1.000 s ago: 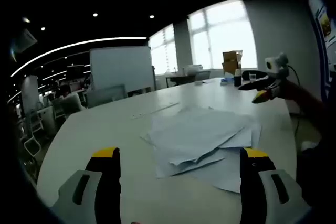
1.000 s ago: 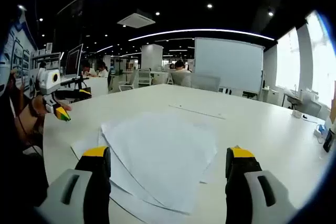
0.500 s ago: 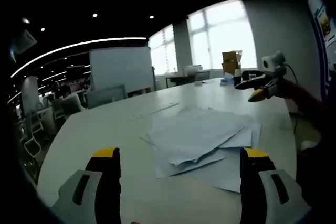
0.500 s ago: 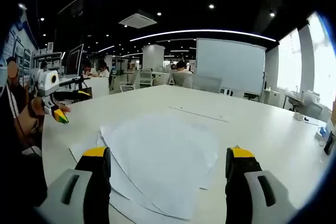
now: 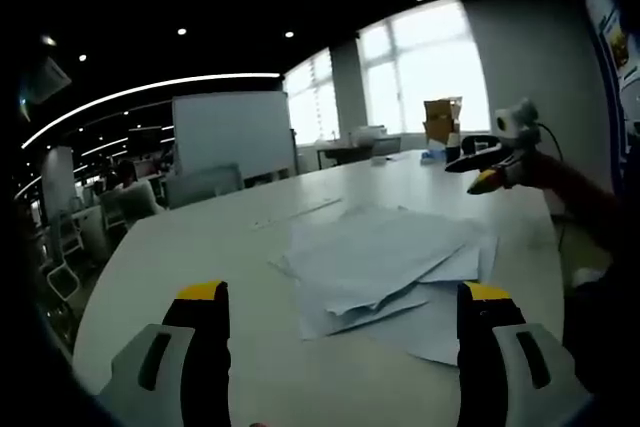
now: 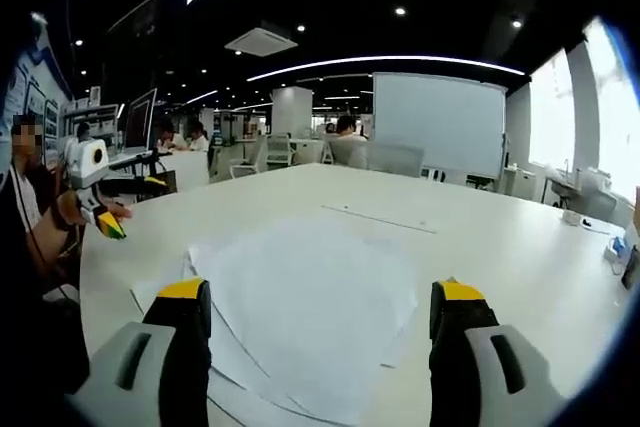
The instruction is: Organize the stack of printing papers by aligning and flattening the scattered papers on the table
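On the tabletop (image 5: 200, 237), fanned papers (image 5: 385, 267) are seen ahead of the left tongs (image 5: 340, 297), wide open and empty. Papers (image 6: 300, 297) lie between the right tongs (image 6: 318, 299), likewise gaping, unladen. Opposite edges should be pushed inward evenly.

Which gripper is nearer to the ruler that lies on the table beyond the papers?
Hard to say; neither is clearly nearer. The left gripper and right gripper both hover open at the near edge of the papers, with the ruler beyond the pile from each.
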### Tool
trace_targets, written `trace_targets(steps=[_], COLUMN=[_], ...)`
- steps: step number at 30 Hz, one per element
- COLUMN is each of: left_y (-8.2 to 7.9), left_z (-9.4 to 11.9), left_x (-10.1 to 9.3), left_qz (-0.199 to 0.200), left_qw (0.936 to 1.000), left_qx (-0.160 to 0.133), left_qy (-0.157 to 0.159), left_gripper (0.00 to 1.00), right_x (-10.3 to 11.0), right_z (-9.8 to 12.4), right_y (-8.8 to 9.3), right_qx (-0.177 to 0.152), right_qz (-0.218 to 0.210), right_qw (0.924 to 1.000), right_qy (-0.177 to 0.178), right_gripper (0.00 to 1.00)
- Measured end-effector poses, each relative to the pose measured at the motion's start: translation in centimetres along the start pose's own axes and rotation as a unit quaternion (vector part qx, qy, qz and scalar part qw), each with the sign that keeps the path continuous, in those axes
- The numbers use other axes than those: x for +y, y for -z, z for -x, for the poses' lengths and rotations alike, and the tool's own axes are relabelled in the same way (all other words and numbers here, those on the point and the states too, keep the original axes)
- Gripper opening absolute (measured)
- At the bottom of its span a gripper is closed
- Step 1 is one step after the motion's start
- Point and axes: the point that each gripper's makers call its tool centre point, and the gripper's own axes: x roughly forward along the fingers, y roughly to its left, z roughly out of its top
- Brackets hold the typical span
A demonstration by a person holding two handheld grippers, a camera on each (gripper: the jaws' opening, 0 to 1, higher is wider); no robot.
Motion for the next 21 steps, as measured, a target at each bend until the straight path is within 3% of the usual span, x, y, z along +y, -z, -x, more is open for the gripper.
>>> trace_targets(steps=[21], left_y=[-0.01], left_z=[-0.10], left_x=[-0.32], left_qz=[-0.004], left_qw=[1.0000], left_qx=[0.003], left_qy=[-0.001], left_gripper=[0.97], right_x=[-0.65], right_z=[-0.98], right_y=[-0.32], right_qx=[0.003], right_qz=[0.012], right_qw=[0.9999], right_qy=[0.006], right_gripper=[0.85])
